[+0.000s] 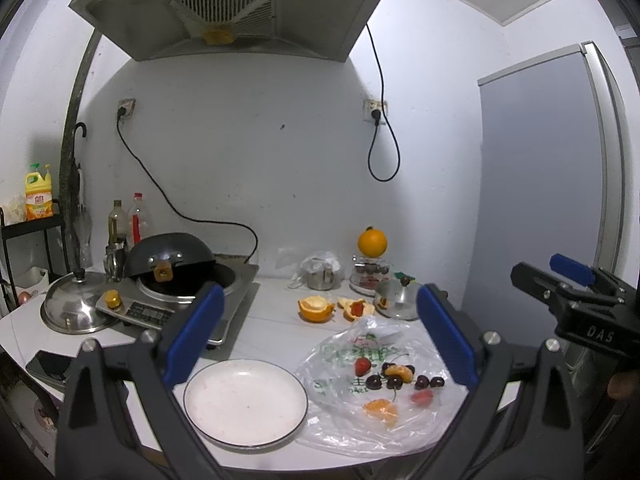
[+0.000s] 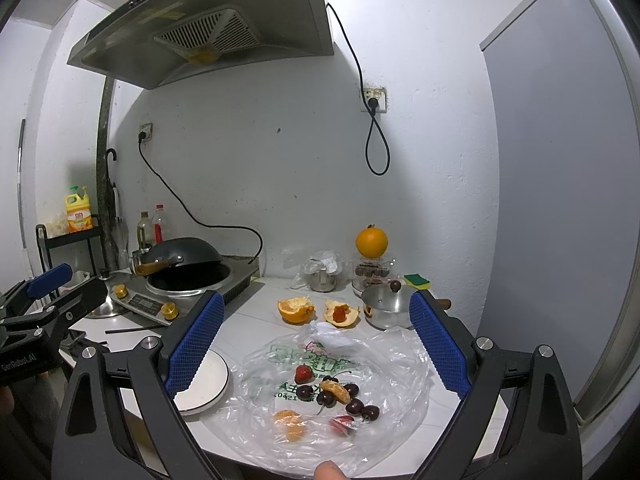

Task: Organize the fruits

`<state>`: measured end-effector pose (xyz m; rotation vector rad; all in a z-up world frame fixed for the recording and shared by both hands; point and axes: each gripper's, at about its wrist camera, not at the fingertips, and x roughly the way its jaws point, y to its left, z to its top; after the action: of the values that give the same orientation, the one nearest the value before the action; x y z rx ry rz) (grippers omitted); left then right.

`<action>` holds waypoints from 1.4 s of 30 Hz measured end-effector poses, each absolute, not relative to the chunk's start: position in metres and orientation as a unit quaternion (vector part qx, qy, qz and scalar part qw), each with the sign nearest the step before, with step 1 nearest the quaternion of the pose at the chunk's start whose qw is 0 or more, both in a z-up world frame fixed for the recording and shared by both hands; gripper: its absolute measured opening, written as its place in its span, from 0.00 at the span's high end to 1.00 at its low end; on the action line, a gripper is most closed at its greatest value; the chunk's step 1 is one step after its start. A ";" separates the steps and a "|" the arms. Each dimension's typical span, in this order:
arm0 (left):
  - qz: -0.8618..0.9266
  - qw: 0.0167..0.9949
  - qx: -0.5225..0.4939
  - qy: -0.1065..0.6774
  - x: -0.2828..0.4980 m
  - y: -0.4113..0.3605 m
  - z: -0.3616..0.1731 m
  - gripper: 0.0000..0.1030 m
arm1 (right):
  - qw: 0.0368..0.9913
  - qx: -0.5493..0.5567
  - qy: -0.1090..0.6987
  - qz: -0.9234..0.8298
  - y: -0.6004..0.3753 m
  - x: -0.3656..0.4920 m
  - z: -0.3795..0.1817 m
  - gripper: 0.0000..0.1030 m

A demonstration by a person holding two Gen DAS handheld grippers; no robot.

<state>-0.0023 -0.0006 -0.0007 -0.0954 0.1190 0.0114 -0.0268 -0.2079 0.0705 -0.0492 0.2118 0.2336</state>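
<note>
A clear plastic bag (image 2: 376, 356) lies flat on the white counter, holding a strawberry (image 2: 303, 374), several dark cherries (image 2: 326, 398), peeled orange segments (image 2: 289, 424) and a second strawberry (image 2: 342, 425). An empty white plate (image 1: 245, 402) sits left of the bag; its edge shows in the right wrist view (image 2: 212, 388). My left gripper (image 1: 320, 340) is open and empty above the plate and bag. My right gripper (image 2: 316, 344) is open and empty above the bag. The bag also shows in the left wrist view (image 1: 360, 352).
Orange peels (image 2: 296, 310) with a strawberry (image 2: 340, 314) lie behind the bag. A whole orange (image 2: 372, 242) sits on a glass jar. A small steel pot (image 2: 386, 308), a sponge (image 2: 416, 279), an induction cooker with wok (image 2: 182, 268) and a pot lid (image 1: 74, 306) stand around. A fridge (image 2: 560, 200) is at right.
</note>
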 end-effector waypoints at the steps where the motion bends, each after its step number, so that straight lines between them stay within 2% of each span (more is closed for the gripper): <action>1: 0.005 0.997 -0.047 0.060 -0.002 0.000 -0.001 0.05 | 0.987 -0.024 0.106 0.117 -0.208 -0.027 0.071 0.07; 42: 0.005 0.996 -0.057 0.065 0.001 0.000 -0.005 0.05 | 0.985 -0.030 0.114 0.126 -0.200 -0.024 0.072 0.07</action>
<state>0.0015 0.0004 -0.0047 -0.1139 0.1304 0.0094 -0.0242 -0.2002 0.0724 -0.0599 0.2297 0.2537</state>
